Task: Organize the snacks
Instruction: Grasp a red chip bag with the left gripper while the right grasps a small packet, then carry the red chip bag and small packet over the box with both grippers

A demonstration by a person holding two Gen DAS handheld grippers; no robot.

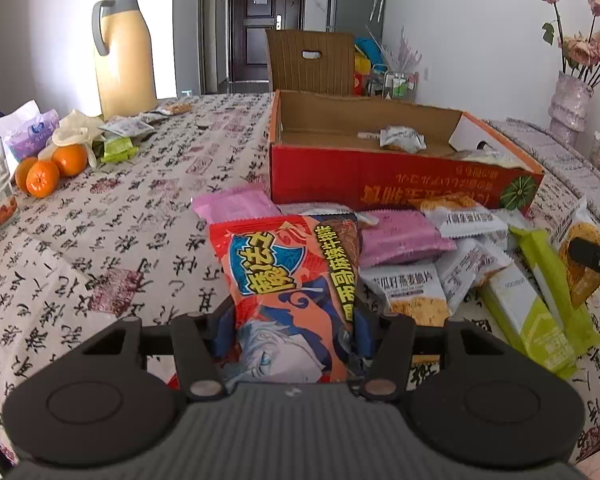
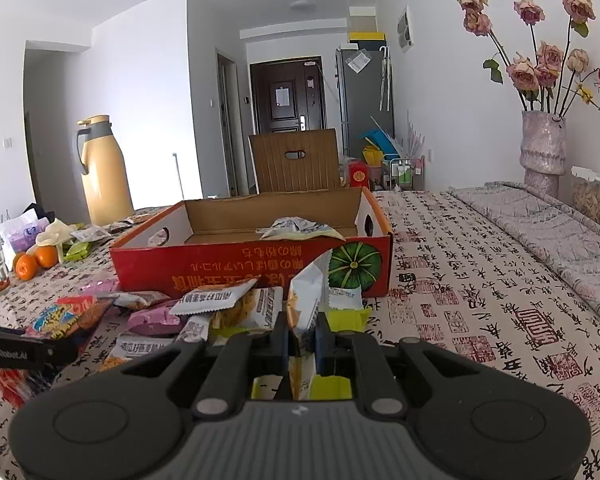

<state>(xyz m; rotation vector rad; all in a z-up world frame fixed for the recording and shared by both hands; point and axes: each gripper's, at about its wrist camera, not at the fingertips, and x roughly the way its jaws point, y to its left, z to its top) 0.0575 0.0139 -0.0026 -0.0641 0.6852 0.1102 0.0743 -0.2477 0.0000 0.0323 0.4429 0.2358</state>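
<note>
So the left gripper has its jaws pinched on the sides of the red bag, down at its near end, with most of the bag sticking out ahead over the table. The right gripper is clamped tight on a white packet that stands up between its fingers, right at the edge of the pile. The box sits just behind that pile with a couple of packets already inside.

What I'd worry about: the red bag is puffy and slick, and it's only held by one end. Swing it toward the box and it may sag, twist or slide out. Squeeze harder and you probably crush what's in it. Also the box's near wall is tall enough to catch a drooping bag. And both grippers are close over the same pile, so they could bump heading for the box.
</note>
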